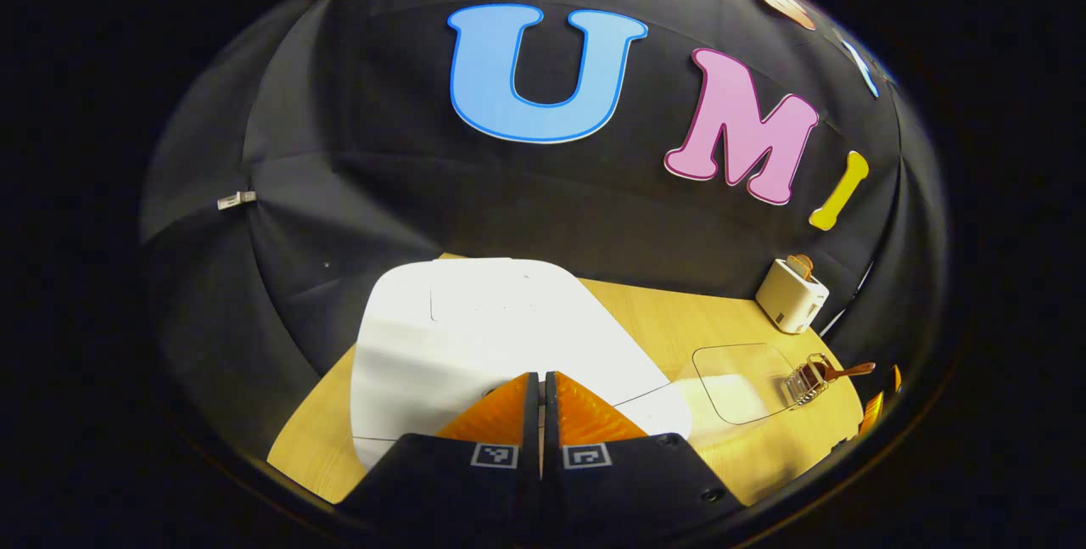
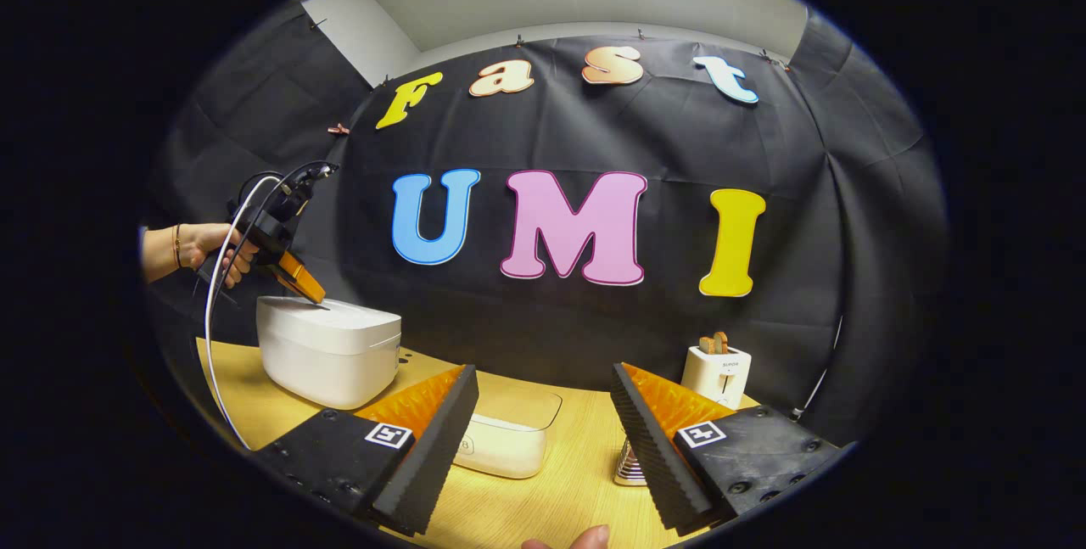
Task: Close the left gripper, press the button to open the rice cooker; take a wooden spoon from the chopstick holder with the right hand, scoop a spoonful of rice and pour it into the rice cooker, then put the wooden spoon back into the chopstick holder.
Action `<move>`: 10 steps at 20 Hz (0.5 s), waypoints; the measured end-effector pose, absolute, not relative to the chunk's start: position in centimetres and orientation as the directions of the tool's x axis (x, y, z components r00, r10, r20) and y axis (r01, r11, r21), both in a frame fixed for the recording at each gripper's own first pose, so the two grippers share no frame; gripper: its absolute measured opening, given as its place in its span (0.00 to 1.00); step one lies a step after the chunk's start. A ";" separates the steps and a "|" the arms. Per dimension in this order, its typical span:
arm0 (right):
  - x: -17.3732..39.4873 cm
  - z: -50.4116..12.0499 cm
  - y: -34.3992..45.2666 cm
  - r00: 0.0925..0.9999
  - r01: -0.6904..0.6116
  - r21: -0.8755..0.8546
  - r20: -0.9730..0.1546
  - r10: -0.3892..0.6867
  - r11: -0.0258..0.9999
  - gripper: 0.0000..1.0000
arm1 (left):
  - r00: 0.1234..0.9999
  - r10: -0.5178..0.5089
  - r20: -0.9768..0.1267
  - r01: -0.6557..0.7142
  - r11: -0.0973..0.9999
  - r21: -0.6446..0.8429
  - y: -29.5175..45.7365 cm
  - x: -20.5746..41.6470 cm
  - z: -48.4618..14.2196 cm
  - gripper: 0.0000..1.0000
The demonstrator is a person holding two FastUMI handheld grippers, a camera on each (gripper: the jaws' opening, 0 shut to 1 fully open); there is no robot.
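Note:
The white rice cooker [image 1: 475, 320] sits with its lid down at the table's left end. My left gripper [image 1: 541, 376] is shut with nothing between its fingers, tips down on the front of the lid. In the right gripper view the same left gripper [image 2: 319, 304], held by a hand [image 2: 204, 248], touches the top of the rice cooker [image 2: 327, 350]. My right gripper [image 2: 543, 400] hangs open and empty above the table. A wooden spoon [image 1: 848, 369] stands in the clear chopstick holder [image 1: 808, 379]. A clear box of rice [image 2: 509, 434] lies beyond the right fingers.
A white toaster [image 2: 717, 371] with bread in its slots stands at the back right of the wooden table [image 2: 551, 498]. A ribbed metal base [image 2: 628, 466] shows beside the right finger. A white cable [image 2: 212, 345] trails from the left gripper. A fingertip [image 2: 577, 539] shows at the bottom edge.

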State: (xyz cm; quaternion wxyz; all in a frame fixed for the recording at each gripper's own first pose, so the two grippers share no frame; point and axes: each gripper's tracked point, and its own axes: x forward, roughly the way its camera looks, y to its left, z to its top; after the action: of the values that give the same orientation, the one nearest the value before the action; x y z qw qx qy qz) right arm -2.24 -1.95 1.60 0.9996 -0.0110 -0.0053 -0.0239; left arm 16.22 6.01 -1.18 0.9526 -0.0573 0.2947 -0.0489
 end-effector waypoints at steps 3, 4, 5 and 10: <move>-2.2 1.4 -1.9 0.999 0.049 -0.022 0.009 -0.048 0.999 0.97 | 0.810 -0.108 -0.577 0.058 0.993 -0.105 6.2 16.7 -1.7 0.05; -2.1 1.4 -1.8 0.999 0.049 -0.024 0.007 -0.049 0.999 0.97 | 0.796 -0.104 -0.597 0.059 0.994 -0.095 6.2 16.5 -1.9 0.05; -2.1 1.4 -1.8 0.999 0.048 -0.024 0.006 -0.048 0.999 0.97 | 0.779 -0.101 -0.618 0.063 0.995 -0.083 6.2 16.3 -2.3 0.05; -1.9 1.4 -1.0 0.999 0.035 -0.006 0.014 -0.035 0.999 0.97 | 0.722 -0.076 -0.688 0.038 0.997 -0.070 6.2 16.2 -3.2 0.06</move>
State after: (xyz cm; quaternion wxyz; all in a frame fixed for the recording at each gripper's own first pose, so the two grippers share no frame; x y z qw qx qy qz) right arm -1.92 -1.03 1.43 0.9998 -0.0032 -0.0071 -0.0175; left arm 16.23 6.22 -3.24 0.9276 -0.0256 0.3715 -0.0309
